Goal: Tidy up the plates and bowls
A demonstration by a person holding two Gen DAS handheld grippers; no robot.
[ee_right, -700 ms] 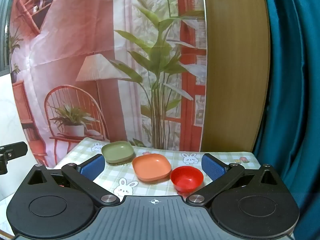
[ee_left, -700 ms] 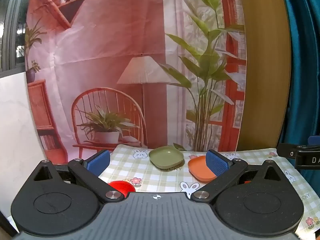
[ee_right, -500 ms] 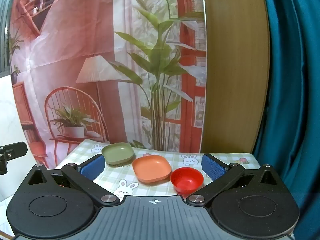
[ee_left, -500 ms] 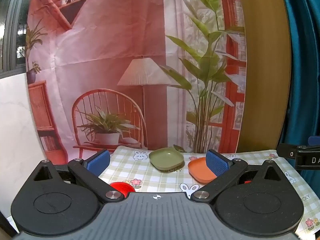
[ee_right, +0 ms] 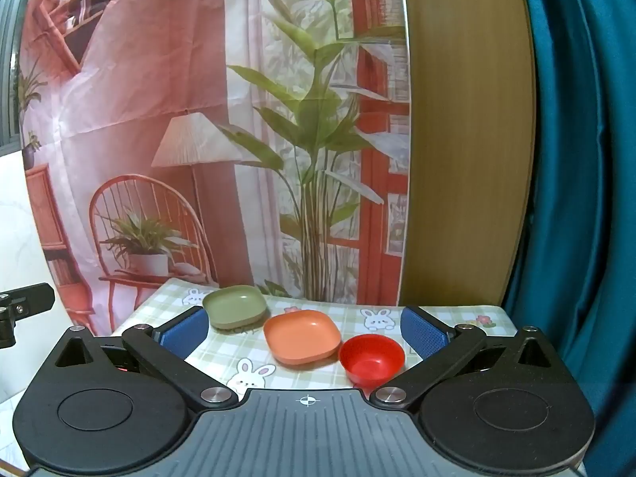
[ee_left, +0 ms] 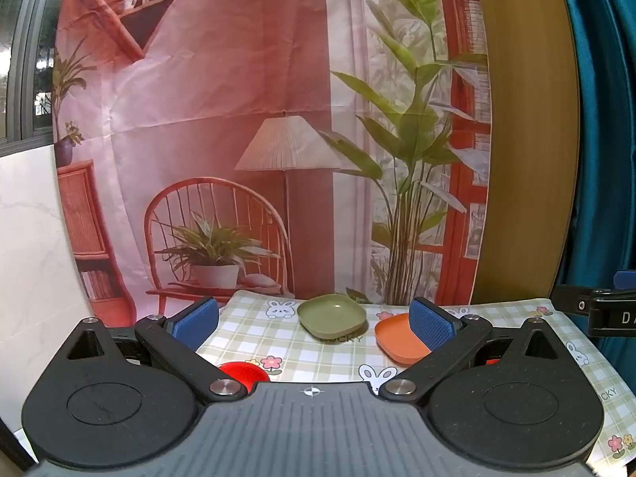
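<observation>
Both the left gripper (ee_left: 314,320) and right gripper (ee_right: 304,328) hover spread and empty. On the checked tablecloth (ee_right: 357,310), the green plate (ee_right: 233,305) sits near the back edge, the orange plate (ee_right: 301,336) mid-table, the red bowl (ee_right: 372,357) just beside it.

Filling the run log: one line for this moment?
left tongs open | right tongs open | green plate, orange plate, red bowl untouched

Left wrist view. My left gripper (ee_left: 314,320) is held with its blue pads spread wide above the checked tablecloth (ee_left: 286,342). A green plate (ee_left: 332,315) lies between the pads; an orange plate (ee_left: 399,340) sits partly behind the right pad (ee_left: 431,324); a red bowl (ee_left: 242,373) shows beneath the left finger.
</observation>
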